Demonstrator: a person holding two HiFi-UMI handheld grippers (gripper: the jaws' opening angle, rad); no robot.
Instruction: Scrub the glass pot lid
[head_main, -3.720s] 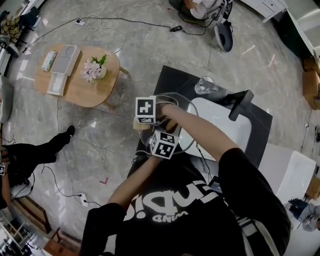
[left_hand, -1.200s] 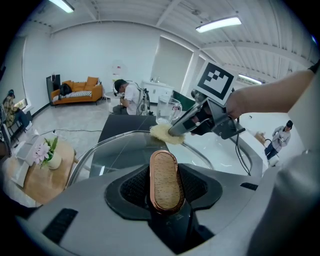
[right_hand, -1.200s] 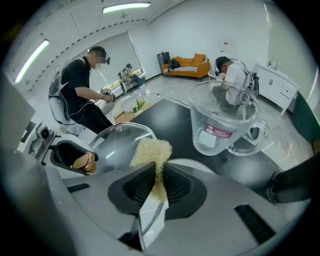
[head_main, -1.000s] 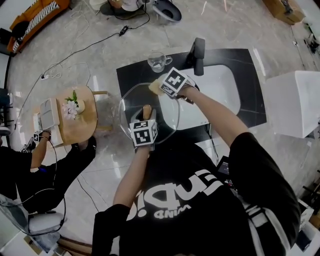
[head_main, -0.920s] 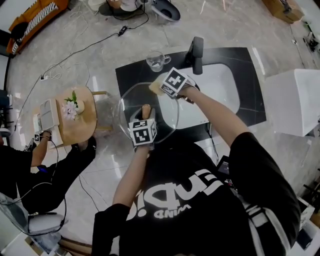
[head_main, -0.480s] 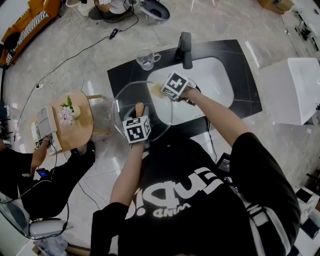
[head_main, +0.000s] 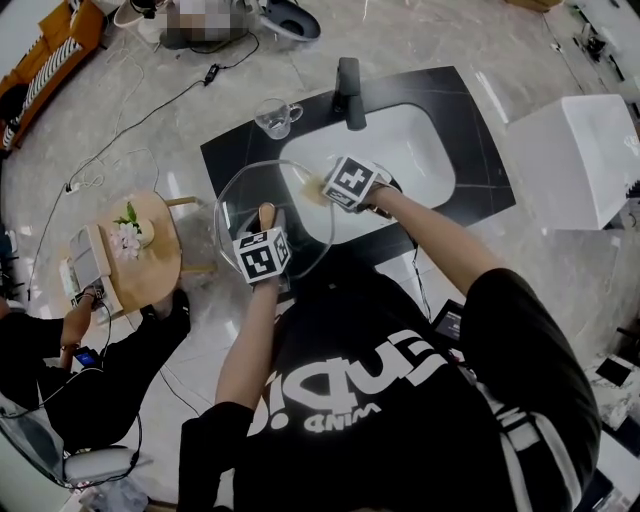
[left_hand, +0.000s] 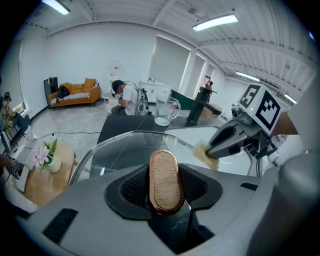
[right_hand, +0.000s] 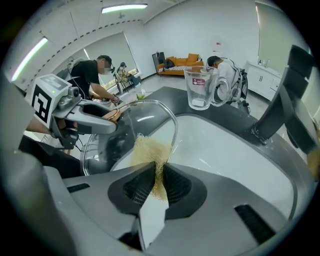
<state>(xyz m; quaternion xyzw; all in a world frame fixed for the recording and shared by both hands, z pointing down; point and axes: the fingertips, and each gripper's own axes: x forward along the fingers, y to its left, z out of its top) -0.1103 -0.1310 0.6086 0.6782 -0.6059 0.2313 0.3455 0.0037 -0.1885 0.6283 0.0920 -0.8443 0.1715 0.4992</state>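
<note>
1. The round clear glass pot lid (head_main: 238, 205) is hanging in the air at the front edge of the black tabletop (head_main: 228, 150), partly over the white sink basin (head_main: 400, 150) and partly out over the floor.
2. The left claw (left_hand: 165, 192) is clamping tight on the lid's oval wooden handle with a copper rim (left_hand: 164, 172), and that one grip is carrying the whole lid.
3. The right claw (right_hand: 159, 175) is pinching a pale yellow fibrous scrubber (right_hand: 149, 149), with the tuft meeting the lid's rim on the sink side.
4. Here's the danger, I'd say: the handle is smooth and narrow, so hard rubbing at the rim could be twisting the lid round in the pads.
5. If it's slipping out, the floor-side half is falling onto hard floor, and glass is shattering.
6. Second worry: only a thin fold of scrubber is sitting between the right jaws, so a snag on the rim could be tugging it free into the basin.
</note>
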